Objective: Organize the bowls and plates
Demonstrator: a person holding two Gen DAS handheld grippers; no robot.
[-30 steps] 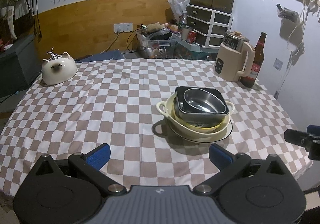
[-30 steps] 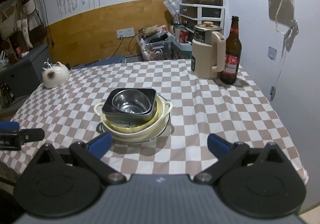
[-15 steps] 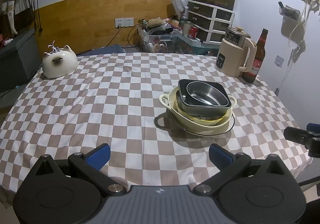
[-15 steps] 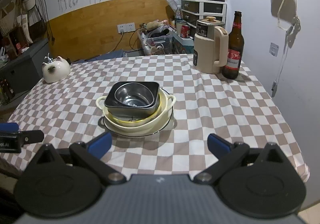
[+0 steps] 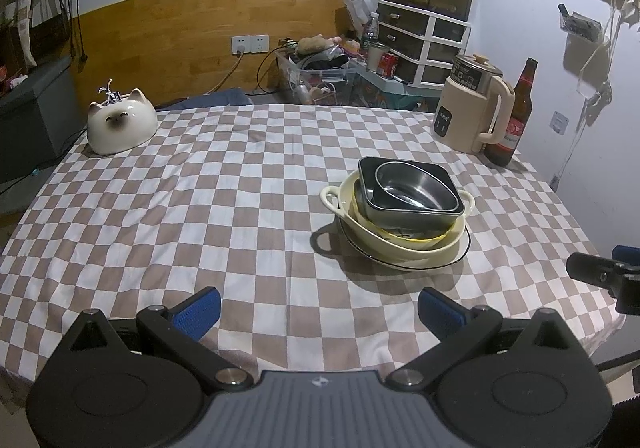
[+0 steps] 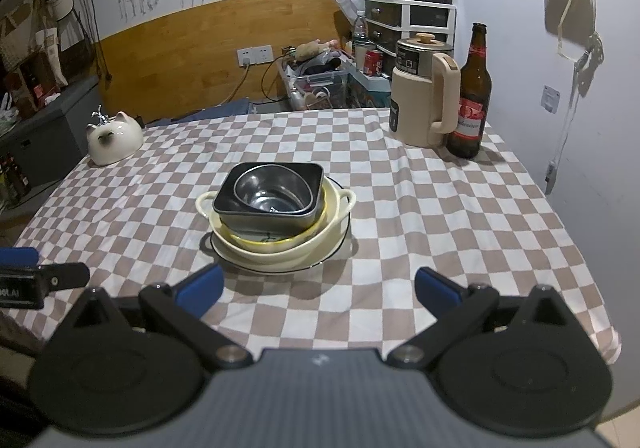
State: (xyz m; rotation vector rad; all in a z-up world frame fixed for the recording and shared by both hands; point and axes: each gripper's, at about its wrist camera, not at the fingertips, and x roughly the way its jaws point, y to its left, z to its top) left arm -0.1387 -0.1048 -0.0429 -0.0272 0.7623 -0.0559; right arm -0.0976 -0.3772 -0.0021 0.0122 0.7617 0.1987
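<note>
A stack of dishes stands on the checked tablecloth: a steel bowl (image 5: 412, 188) inside a dark square bowl (image 5: 404, 214), inside a cream two-handled dish (image 5: 400, 244), on a black-rimmed plate (image 5: 460, 258). The stack also shows in the right wrist view, with the steel bowl (image 6: 268, 188) on top. My left gripper (image 5: 318, 312) is open and empty, near the table's front edge, left of the stack. My right gripper (image 6: 318, 288) is open and empty, just in front of the stack. Each gripper shows at the edge of the other's view.
A white cat-shaped ceramic pot (image 5: 120, 122) sits at the far left corner. A cream electric kettle (image 5: 472, 112) and a brown beer bottle (image 5: 516, 116) stand at the far right. Cluttered storage boxes and drawers (image 5: 420, 36) lie behind the table.
Both grippers have drawn back and risen a little from the stack, which now looks smaller and farther. The dishes have not moved.
</note>
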